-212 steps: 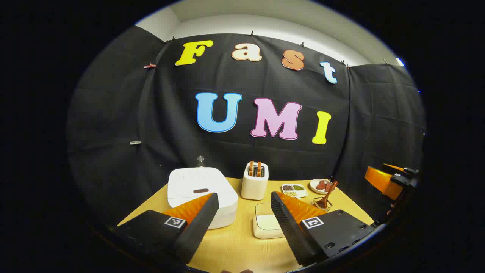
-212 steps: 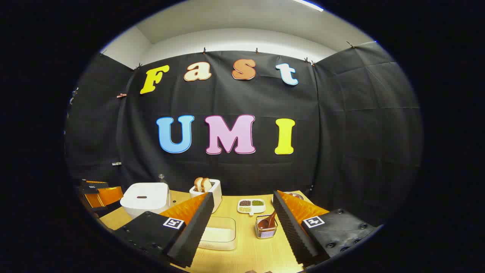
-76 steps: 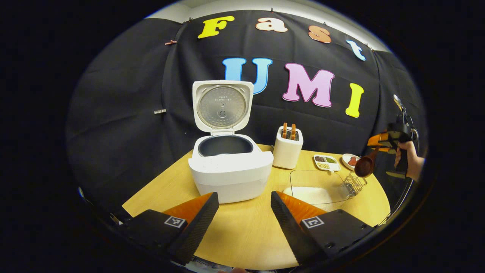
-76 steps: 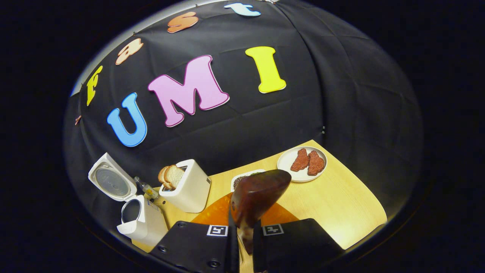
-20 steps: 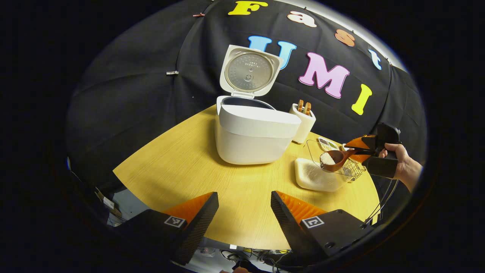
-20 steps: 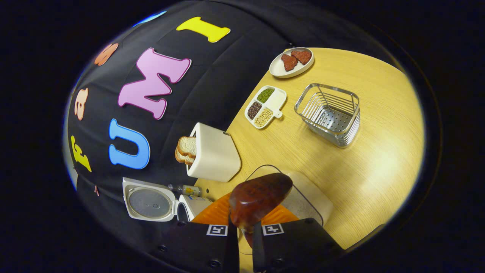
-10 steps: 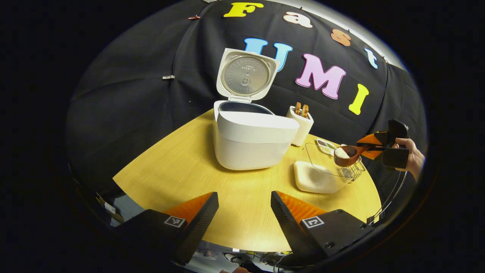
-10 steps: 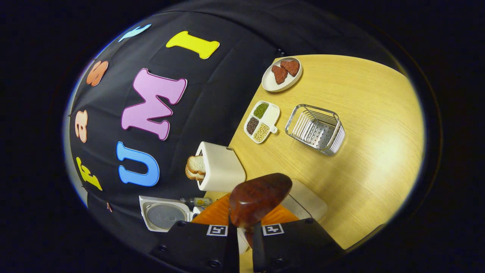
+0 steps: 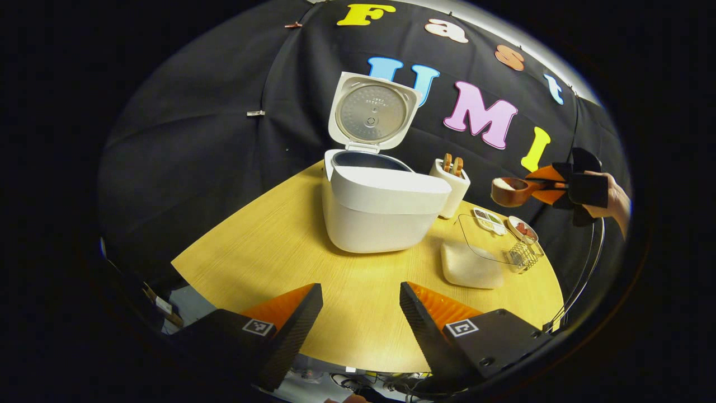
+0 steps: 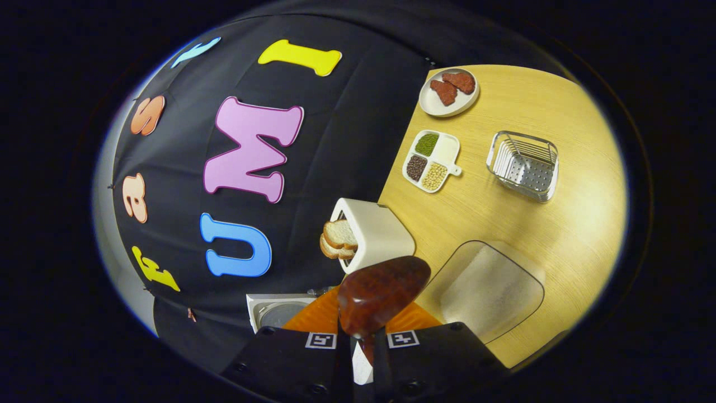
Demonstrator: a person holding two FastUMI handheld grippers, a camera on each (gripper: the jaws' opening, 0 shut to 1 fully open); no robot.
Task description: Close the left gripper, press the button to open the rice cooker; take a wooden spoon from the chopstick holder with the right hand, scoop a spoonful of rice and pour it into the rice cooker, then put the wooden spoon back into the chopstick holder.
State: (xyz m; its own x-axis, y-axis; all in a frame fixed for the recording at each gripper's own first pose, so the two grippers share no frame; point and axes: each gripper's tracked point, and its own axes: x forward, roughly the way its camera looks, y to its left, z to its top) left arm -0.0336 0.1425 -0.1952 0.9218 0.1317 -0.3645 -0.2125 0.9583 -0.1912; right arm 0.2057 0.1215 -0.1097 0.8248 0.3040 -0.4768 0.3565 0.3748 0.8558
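Observation:
The white rice cooker stands on the wooden table with its lid raised and its dark pot showing. My left gripper hangs open over the table's near edge, well short of the cooker. My right gripper is shut on the handle of the wooden spoon, held level in the air to the right of the cooker and above the toaster, with white rice in its bowl. In the right gripper view the spoon's bowl juts out between the shut fingers, its underside toward the camera. The wire chopstick holder stands empty.
A clear container of rice lies between the cooker and the chopstick holder. A white toaster with bread slices stands beside the cooker. A divided dish of beans and a plate of red pieces sit near the wall.
The right gripper has lifted the loaded spoon up from above the rice container and carried it higher, toward the cooker. The left gripper has barely shifted.

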